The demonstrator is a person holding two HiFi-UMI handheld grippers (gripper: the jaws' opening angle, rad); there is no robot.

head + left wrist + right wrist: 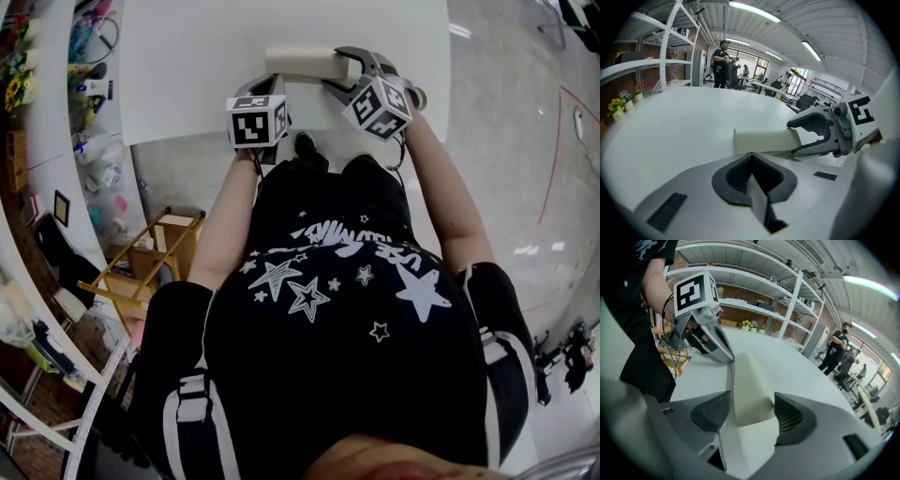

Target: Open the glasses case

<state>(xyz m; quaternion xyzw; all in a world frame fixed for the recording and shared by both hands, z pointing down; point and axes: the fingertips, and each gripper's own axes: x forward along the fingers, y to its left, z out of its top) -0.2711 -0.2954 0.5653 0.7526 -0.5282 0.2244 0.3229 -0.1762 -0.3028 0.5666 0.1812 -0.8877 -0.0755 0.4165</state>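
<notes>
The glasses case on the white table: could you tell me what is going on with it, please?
A person is working on the cream glasses case with two tools. The left hand-held gripper has its jaws together at the case's left end. The right hand-held gripper is open, its jaws either side of the right end, not clamping. The case lies closed on the table.

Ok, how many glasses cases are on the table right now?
1: a cream glasses case on the white table, one end between the right gripper's open jaws. No other shows in any view.
</notes>
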